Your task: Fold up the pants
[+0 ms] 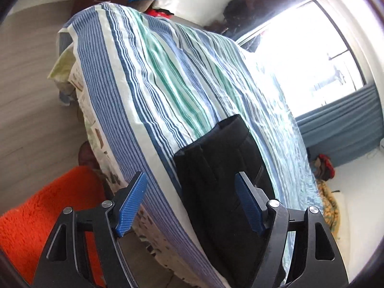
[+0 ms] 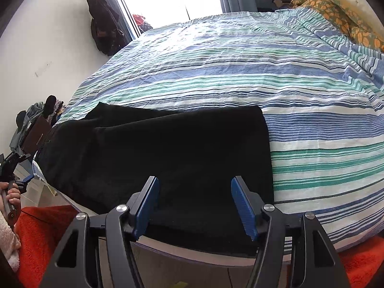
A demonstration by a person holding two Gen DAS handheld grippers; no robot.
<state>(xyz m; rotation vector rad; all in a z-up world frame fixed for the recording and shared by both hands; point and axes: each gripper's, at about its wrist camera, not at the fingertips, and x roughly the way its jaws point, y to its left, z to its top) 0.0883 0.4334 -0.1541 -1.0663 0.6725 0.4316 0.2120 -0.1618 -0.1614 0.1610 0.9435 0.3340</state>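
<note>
Black pants [image 2: 168, 148] lie folded flat on the striped bed cover [image 2: 264, 76], near the bed's front edge. They also show in the left wrist view [image 1: 223, 182], running along the bed edge. My right gripper [image 2: 194, 187] is open and empty, just above the near edge of the pants. My left gripper [image 1: 192, 182] is open and empty, held off the end of the pants at the bed's side. The left gripper's handle [image 2: 12, 168] and the hand show at the far left of the right wrist view.
An orange rug [image 1: 43, 216] lies on the floor beside the bed. A window with blue curtains [image 1: 343, 129] is beyond the bed. A floral blanket [image 2: 336, 12] lies at the bed's far right. Clothes [image 2: 103, 26] hang on the wall.
</note>
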